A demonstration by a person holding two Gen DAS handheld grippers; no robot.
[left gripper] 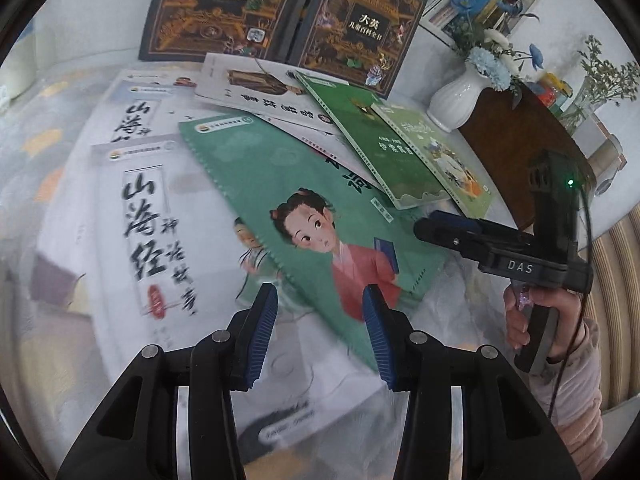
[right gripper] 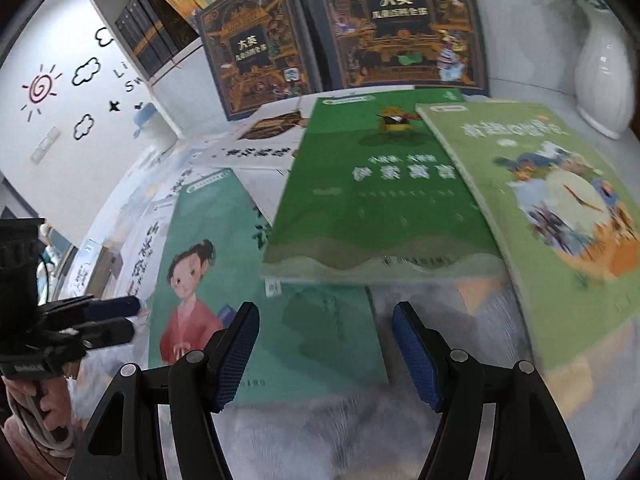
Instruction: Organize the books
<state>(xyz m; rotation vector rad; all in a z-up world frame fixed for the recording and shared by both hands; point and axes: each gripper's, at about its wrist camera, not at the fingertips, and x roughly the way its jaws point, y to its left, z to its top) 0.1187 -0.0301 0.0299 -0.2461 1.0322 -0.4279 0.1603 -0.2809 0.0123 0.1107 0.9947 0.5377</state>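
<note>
a: how far along are the books?

b: barely begun, i'd say. the teal book (left gripper: 320, 216), dark green book (right gripper: 384, 200) and light green book (right gripper: 552, 216) lie fanned and overlapping on the table (right gripper: 340, 432).

a: grippers?

b: left gripper (left gripper: 320, 332) parted narrowly, right gripper (right gripper: 326, 352) wider, both empty above the teal book.

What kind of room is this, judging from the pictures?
Probably a children's reading room or study corner: a bookshelf packed with books, children's picture books spread over the table, and sun and cloud wall stickers.
</note>
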